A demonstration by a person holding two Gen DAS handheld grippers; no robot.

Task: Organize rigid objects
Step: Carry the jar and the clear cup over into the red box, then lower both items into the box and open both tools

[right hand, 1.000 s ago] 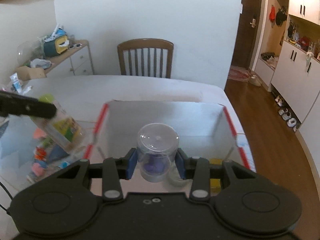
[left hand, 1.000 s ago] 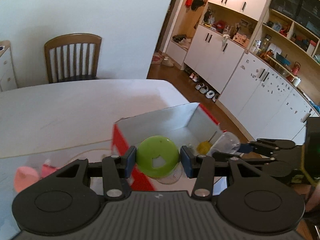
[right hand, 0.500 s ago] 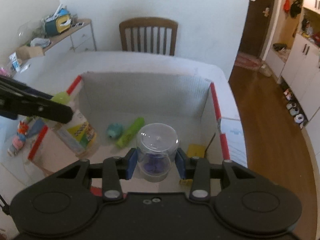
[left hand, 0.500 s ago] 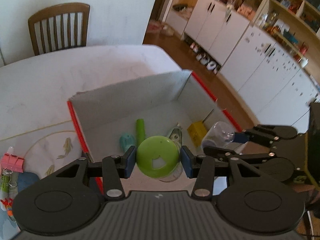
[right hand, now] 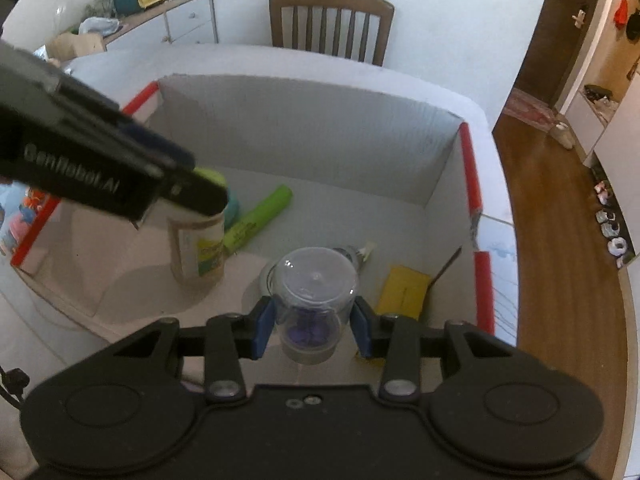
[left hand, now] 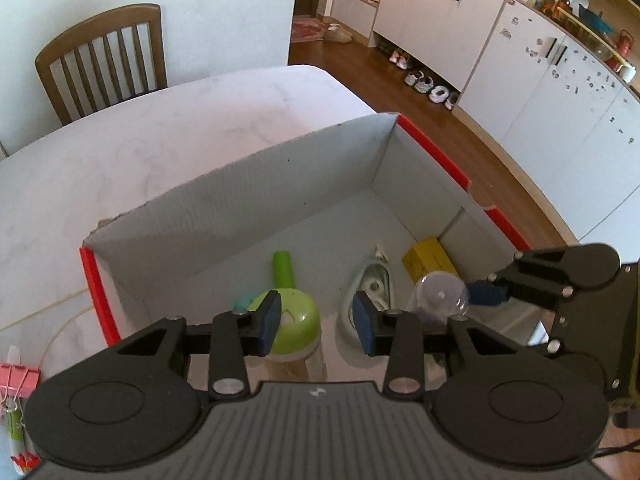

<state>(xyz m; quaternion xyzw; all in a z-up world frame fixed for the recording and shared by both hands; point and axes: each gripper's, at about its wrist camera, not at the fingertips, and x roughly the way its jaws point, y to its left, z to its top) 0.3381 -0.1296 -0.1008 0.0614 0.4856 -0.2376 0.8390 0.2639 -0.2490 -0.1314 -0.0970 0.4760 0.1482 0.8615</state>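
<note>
A white cardboard box (left hand: 248,184) with red edges sits on the table. My left gripper (left hand: 316,328) is open above it; a green-lidded jar (left hand: 296,330) stands on the box floor under its left pad, also seen in the right wrist view (right hand: 198,252). My right gripper (right hand: 314,330) is shut on a clear plastic jar (right hand: 312,300) with purple contents, held over the box; the clear jar shows in the left wrist view (left hand: 440,294). In the box lie a green marker (right hand: 258,218), a teal item (left hand: 242,304), a yellow pack (right hand: 404,290) and a white tape dispenser (left hand: 370,286).
A wooden chair (right hand: 330,24) stands at the table's far side. Pink binder clips (left hand: 18,376) and small colourful items (right hand: 28,208) lie left of the box. A dresser (right hand: 168,20) with clutter is at back left. White cabinets (left hand: 540,60) line the right.
My left gripper has opened and let go of the green-lidded jar, which now stands in the box. Both grippers have moved forward and lower over the box. The right still holds the clear jar.
</note>
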